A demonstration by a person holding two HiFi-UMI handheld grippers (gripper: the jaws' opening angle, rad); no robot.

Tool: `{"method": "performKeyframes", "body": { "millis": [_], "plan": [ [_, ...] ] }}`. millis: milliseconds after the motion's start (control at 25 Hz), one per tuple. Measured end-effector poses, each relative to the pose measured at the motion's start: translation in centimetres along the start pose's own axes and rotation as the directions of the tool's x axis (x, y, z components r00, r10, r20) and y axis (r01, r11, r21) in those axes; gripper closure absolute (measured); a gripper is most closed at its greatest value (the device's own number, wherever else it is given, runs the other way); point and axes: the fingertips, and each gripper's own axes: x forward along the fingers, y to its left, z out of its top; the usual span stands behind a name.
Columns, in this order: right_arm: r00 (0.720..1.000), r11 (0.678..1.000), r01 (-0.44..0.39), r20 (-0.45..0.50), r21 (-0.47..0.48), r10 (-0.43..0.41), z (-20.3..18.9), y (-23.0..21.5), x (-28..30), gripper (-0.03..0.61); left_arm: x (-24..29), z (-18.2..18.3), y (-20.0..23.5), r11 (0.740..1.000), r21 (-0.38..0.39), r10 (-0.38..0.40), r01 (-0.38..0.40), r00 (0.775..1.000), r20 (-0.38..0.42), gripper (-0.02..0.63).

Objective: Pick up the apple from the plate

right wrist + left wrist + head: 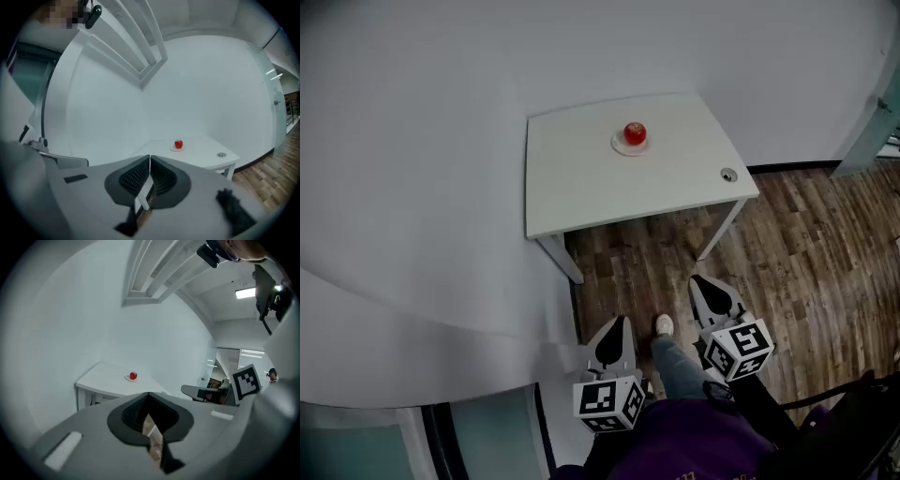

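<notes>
You are holding your left gripper [617, 323] and right gripper [701, 281] low with both pairs of jaws clenched together on nothing, while the apple [635, 132] is sitting on its plate [622, 147] on the white table [581, 187], well ahead of both jaw tips.

apple [635, 132]: glossy, smooth skin
table [581, 178]: matt white, smooth top
floor [806, 234]: wood-grain planks
left gripper [149, 394]: matt grey plastic
</notes>
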Motion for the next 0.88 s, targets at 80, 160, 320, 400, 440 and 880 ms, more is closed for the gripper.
{"method": "performKeyframes", "body": {
  "millis": [80,160,320,400,440,880],
  "plan": [
    [1.000,1.000,-0.001,0.003,0.002,0.001,0.6,-1.3,1.4,0.566,1.9,0.5,0.0,1.000,0.002,-0.003,0.003,1.000,-0.001,0.606],
    [1.000,1.000,-0.005,0.005,0.003,0.005,1.2,-2.7,2.9,0.566,4.0,1.1,-0.1,1.000,0.006,-0.004,0.004,1.000,-0.003,0.606],
    [1.000,1.000,-0.013,0.003,0.005,0.013,2.4,-5.9,6.4,0.566,8.9,2.5,0.0,1.000,0.012,-0.002,0.002,1.000,-0.011,0.606],
    [1.000,1.000,-0.013,0.002,0.005,0.013,3.0,-7.6,8.0,0.566,11.3,3.2,-0.1,1.000,0.016,-0.005,0.005,1.000,-0.010,0.606],
    [1.000,1.000,-0.014,0.000,0.006,0.014,3.2,-8.4,8.7,0.566,12.4,3.6,-0.1,1.000,0.016,-0.006,0.006,1.000,-0.009,0.607],
    [0.999,0.999,-0.049,-0.007,0.018,0.049,6.0,-14.3,14.7,0.566,20.4,6.7,-0.5,0.999,0.021,0.034,-0.034,0.999,-0.010,0.606]
  ]
}}
